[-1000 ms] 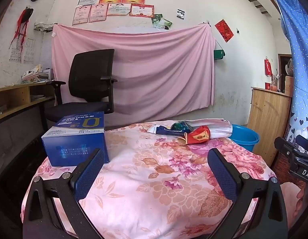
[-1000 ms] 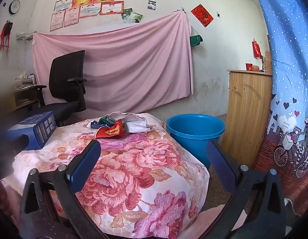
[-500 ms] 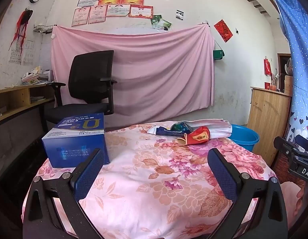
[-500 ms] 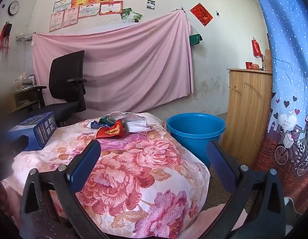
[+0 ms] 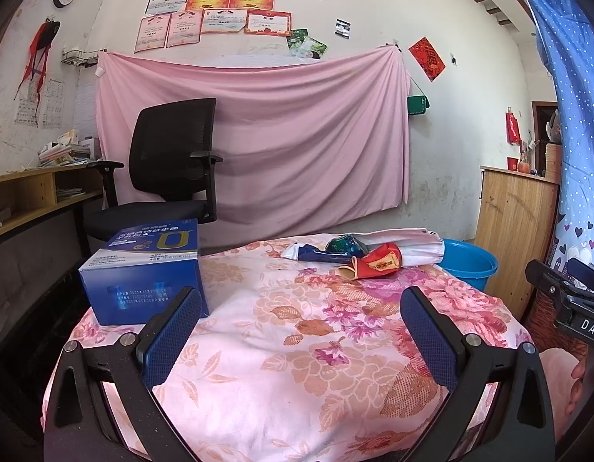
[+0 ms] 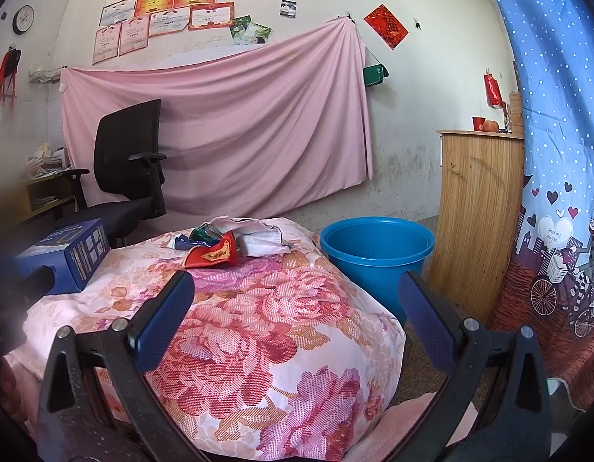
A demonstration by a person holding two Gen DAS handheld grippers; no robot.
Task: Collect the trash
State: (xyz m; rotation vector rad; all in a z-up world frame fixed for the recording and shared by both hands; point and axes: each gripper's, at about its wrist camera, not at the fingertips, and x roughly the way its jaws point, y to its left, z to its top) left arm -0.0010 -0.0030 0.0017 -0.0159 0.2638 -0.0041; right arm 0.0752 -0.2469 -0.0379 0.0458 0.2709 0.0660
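pink sheet hung on the back wall, black office chair (image 5: pixel 174 161) in front of it, certificates pinned above. left wrist view: our left hand-held gripper (image 5: pixel 300 331) hovers over the near edge of a round worktop (image 5: pixel 258 346) draped in floral cloth, jaws wide apart, nothing between them. blue box (image 5: pixel 143 269) sits on the worktop just beside the left finger. trash pile at the far side of the worktop: red wrapper (image 5: pixel 379 263), dark blue and green wrappers (image 5: pixel 335 248) touching it, crumpled white paper (image 5: pixel 404 244) behind. blue bucket (image 5: pixel 470 261) peeks out past the worktop's far right edge. part of our other hand-held gripper shows at the right frame edge.

right wrist view: our right hand-held gripper (image 6: pixel 295 310) also spread open and empty, held low at the worktop's near right side. same trash pile, red wrapper (image 6: pixel 216 254) in front, white paper (image 6: pixel 258 236) beside it, well ahead of the fingers. blue bucket (image 6: pixel 376 250) stands on the floor just beside the worktop, looks empty as far as we can see in. wooden cabinet (image 6: pixel 478 208) to its right, blue curtain at the edge.

step: looks like the start, nothing collected yet, both grippers at approach. next we would reach one gripper forward to the pile, likely the right since it is nearer the bucket, close on the red wrapper, then carry it over the bucket. wrappers are thin and overlapping, so pinching low may grab cloth too.
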